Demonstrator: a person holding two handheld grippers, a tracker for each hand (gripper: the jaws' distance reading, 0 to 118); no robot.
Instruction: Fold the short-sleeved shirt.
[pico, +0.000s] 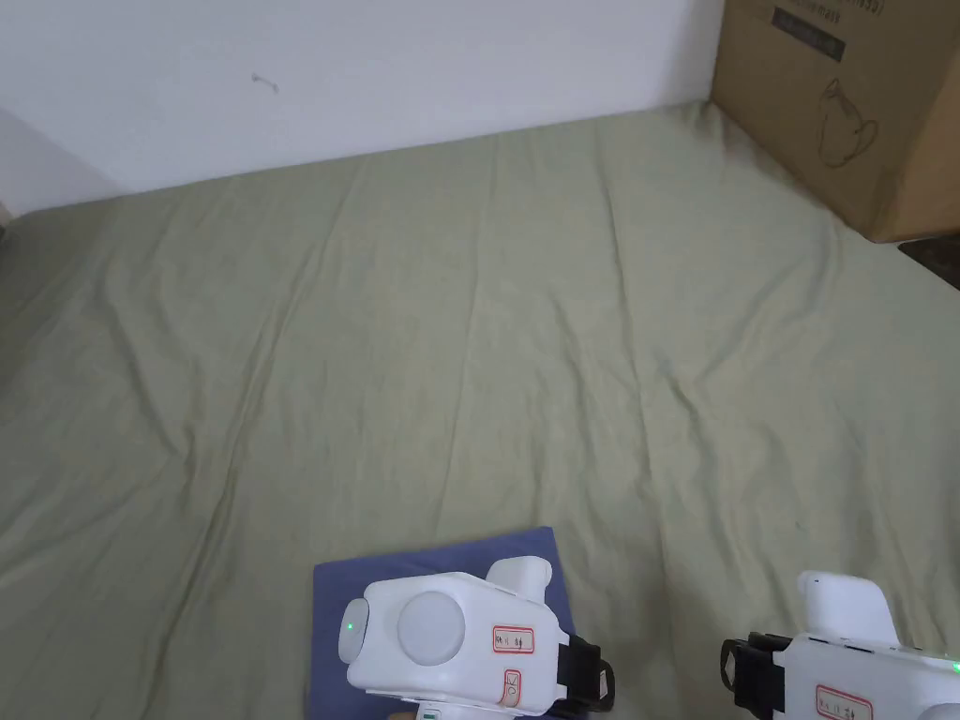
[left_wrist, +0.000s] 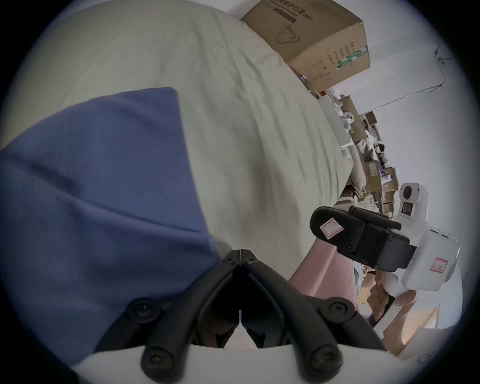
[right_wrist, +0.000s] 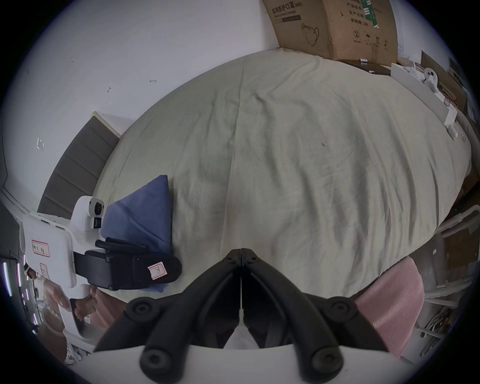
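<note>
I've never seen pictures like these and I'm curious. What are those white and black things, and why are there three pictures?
A person holds a tool in each hand. Each tool has a white body and two black fingers that pinch like tongs. One camera sits on the person's head and looks down at the bed. It shows the left gripper and the right gripper. The two round pictures come from cameras on the tools themselves, so the black fingers show at the bottom. On the green sheet lies a folded blue shirt. A box stands in the far corner. Both pairs of fingers are shut and hold nothing.
</note>
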